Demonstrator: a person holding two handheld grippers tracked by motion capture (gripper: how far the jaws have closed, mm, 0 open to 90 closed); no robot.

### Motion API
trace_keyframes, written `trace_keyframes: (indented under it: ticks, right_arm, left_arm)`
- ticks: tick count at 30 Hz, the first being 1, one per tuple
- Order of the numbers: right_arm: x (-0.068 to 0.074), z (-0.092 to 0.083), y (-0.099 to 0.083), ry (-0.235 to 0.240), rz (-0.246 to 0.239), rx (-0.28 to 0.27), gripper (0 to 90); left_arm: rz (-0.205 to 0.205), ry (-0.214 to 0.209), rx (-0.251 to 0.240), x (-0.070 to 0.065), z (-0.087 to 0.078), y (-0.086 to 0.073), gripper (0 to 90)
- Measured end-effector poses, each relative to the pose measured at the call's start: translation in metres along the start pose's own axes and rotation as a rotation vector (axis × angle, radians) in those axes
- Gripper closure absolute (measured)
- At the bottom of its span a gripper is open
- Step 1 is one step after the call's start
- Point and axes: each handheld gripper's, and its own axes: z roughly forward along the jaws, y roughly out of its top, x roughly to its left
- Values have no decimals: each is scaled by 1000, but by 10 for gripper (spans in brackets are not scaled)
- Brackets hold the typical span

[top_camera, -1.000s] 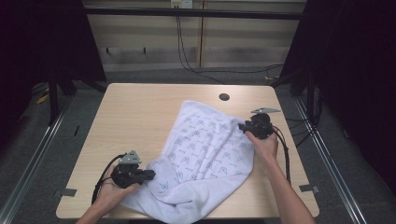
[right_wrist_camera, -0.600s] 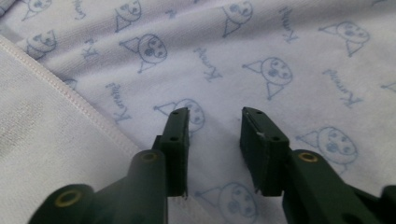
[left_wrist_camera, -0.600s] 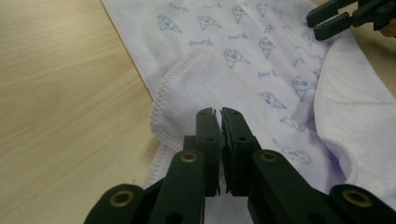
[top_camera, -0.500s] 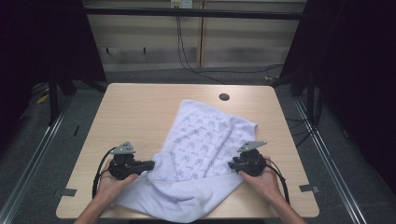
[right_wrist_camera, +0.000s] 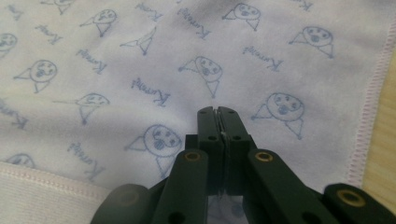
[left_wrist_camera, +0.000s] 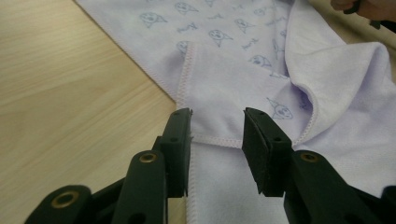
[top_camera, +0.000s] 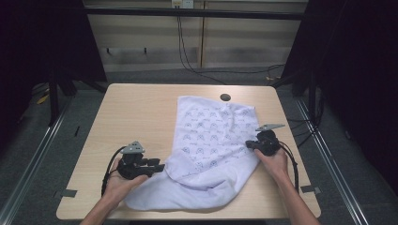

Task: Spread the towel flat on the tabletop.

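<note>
A pale lilac towel [top_camera: 211,136] printed with small blue faces lies spread on the wooden table [top_camera: 136,112], its near part folded over itself. My left gripper [top_camera: 158,166] rests at the towel's near left side. In the left gripper view it [left_wrist_camera: 217,135] stands open, with a hemmed corner of the towel [left_wrist_camera: 233,70] between the jaws and neither jaw touching it. My right gripper [top_camera: 248,144] sits at the towel's right edge. In the right gripper view its jaws [right_wrist_camera: 218,112] are pressed together with a thin sliver of cloth between them, over the printed towel [right_wrist_camera: 140,56].
A dark round hole [top_camera: 225,97] sits in the tabletop just beyond the towel's far edge. Bare wood stretches along the table's left half. Black frame posts stand at both sides, and cables [top_camera: 187,56] run down behind the far edge.
My right gripper swung from the far right toward me, then back out to the right, and the towel's right side moved with it. The left gripper barely moved.
</note>
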Motion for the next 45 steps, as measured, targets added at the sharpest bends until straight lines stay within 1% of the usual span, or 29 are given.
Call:
trace_keyframes:
  ticks: [2, 4, 5, 7, 9, 11, 12, 13, 14, 15, 16, 20, 22, 23, 26, 27, 28, 29, 31, 34, 35, 37, 38, 39, 40, 41, 43, 44, 45]
  right_arm:
    - [7, -5, 1, -2, 12, -20, 747]
    - [24, -14, 5, 47, -8, -47, 728]
    - [36, -19, 7, 68, -19, -62, 726]
    - [64, -24, 12, 163, -50, -95, 735]
    - [96, -21, 17, 237, -93, -88, 763]
    - [129, -15, 20, 305, -145, -71, 839]
    - [144, -10, 22, 345, -167, -55, 857]
    - [170, -5, 28, 412, -209, -48, 845]
    - [170, -5, 28, 412, -209, -48, 845]
    - [191, 2, 35, 470, -248, -27, 781]
    - [200, 6, 38, 489, -255, -18, 766]
    - [221, 22, 40, 527, -291, 17, 714]
    - [231, 32, 37, 523, -319, 58, 681]
    - [237, 39, 31, 496, -344, 83, 640]
    - [240, 43, 25, 461, -371, 103, 644]
    - [239, 43, 23, 465, -366, 81, 680]
    - [237, 43, 22, 450, -373, 74, 790]
    - [231, 41, 21, 457, -340, 52, 885]
    - [228, 39, 22, 459, -327, 44, 888]
    - [210, 16, 25, 457, -268, -44, 890]
    - [210, 16, 25, 457, -268, -44, 890]
    - [193, -4, 26, 444, -226, -95, 891]
    - [172, -25, 23, 388, -193, -142, 890]
    - [172, -25, 23, 388, -193, -142, 890]
    - [159, -34, 19, 375, -160, -162, 891]
    - [134, -50, 8, 323, -107, -179, 891]
    - [111, -58, -7, 271, -58, -168, 891]
    - [111, -58, -7, 271, -58, -168, 891]
    - [92, -61, -22, 226, -14, -141, 890]
  left_arm:
    - [-5, -1, -1, 2, -10, -4, 624]
    - [7, 0, 14, 6, -18, -13, 654]
    - [-5, -3, 22, 9, -21, -19, 687]
    - [-30, -2, 54, 16, -23, -28, 727]
    - [-26, -6, 84, 18, -22, -34, 750]
    - [-1, -17, 117, 18, -19, -38, 749]
    - [5, -37, 121, 17, -17, -38, 743]
    - [15, -53, 130, 17, -14, -38, 727]
    - [20, -45, 145, 15, -11, -39, 727]
    - [27, -32, 152, 13, -8, -39, 713]
    - [27, -42, 152, 12, -6, -39, 702]
    - [50, -15, 145, 4, -2, -38, 706]
    - [63, 6, 150, 1, 0, -38, 782]
    - [79, 0, 160, -1, 1, -37, 843]
    - [98, -1, 163, -3, 3, -36, 862]
    - [93, -6, 164, -3, 3, -36, 870]
    - [86, -6, 162, -2, 3, -36, 880]
    - [84, 0, 160, -2, 2, -36, 890]
    - [79, 8, 160, 0, 1, -36, 891]
    - [69, 11, 144, 1, 0, -36, 894]
    - [66, 18, 142, 1, 0, -36, 894]
    - [55, 8, 132, 3, -1, -34, 894]
    - [45, 14, 123, 4, 0, -31, 894]
    - [45, 14, 123, 4, 0, -31, 894]
    - [40, 17, 104, 4, 0, -29, 894]
    - [38, 13, 96, 4, 1, -26, 894]
    - [36, 8, 69, 6, 5, -17, 894]
    - [34, -3, 70, 6, 8, -12, 894]
    - [54, 3, 73, 5, 13, -6, 894]
